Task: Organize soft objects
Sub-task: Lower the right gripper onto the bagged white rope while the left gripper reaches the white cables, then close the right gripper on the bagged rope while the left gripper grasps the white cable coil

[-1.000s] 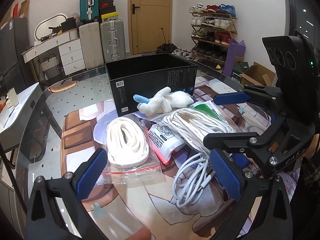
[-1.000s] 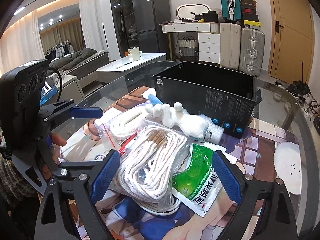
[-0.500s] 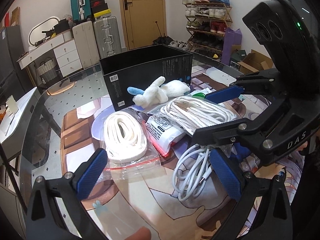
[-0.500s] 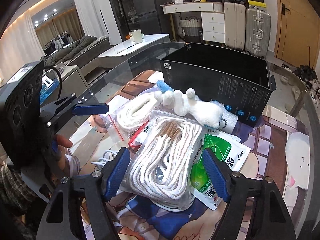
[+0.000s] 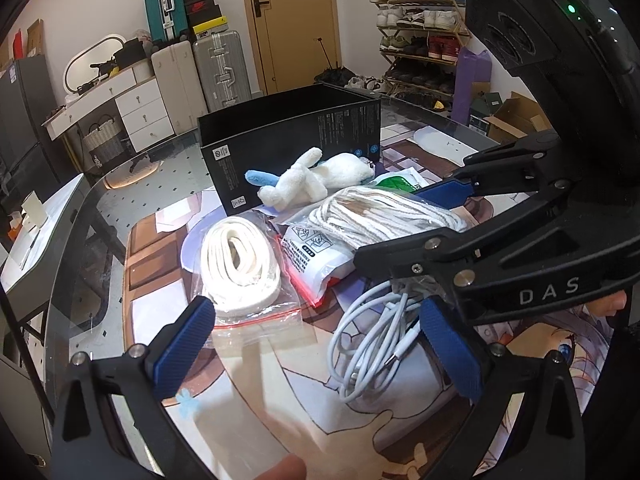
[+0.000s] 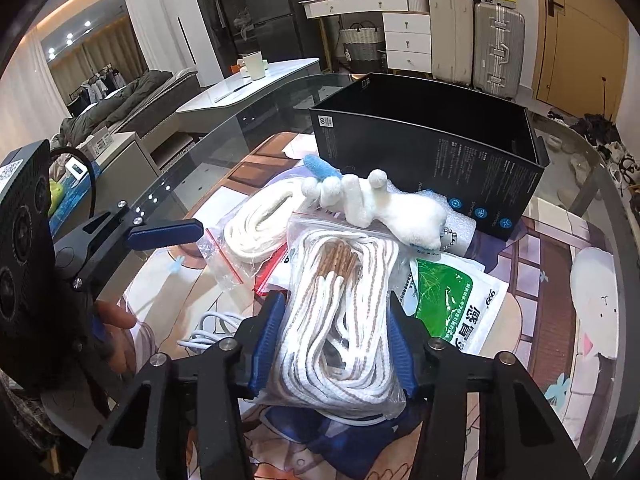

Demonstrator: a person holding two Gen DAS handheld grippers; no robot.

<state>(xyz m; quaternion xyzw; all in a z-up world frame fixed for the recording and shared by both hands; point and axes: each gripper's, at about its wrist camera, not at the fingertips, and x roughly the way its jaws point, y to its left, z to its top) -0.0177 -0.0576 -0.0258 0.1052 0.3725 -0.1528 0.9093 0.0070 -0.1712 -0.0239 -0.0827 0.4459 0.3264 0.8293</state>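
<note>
A clear bag of white striped rope (image 6: pixel 340 312) lies at the front of a pile on the glass table; it also shows in the left wrist view (image 5: pixel 384 216). My right gripper (image 6: pixel 332 348) is shut on this rope bag, pads pressing both sides. A white plush toy (image 6: pixel 384 208) with a blue tip lies against an open black box (image 6: pixel 432 152). A bagged white strap (image 5: pixel 240 268) lies left of the pile. My left gripper (image 5: pixel 320 348) is open and empty, above the table near a white cable (image 5: pixel 372 340).
A green-and-white packet (image 6: pixel 452 300) and a white-and-red packet (image 5: pixel 316 256) lie under the rope bag. The black box (image 5: pixel 288 140) stands behind the pile. The round glass table edge (image 5: pixel 68 248) curves at left. A white table and suitcases stand beyond.
My right gripper has moved forward and closed its pads onto the rope bag. My left gripper has stayed open and shifted slightly closer to the cable and strap bag.
</note>
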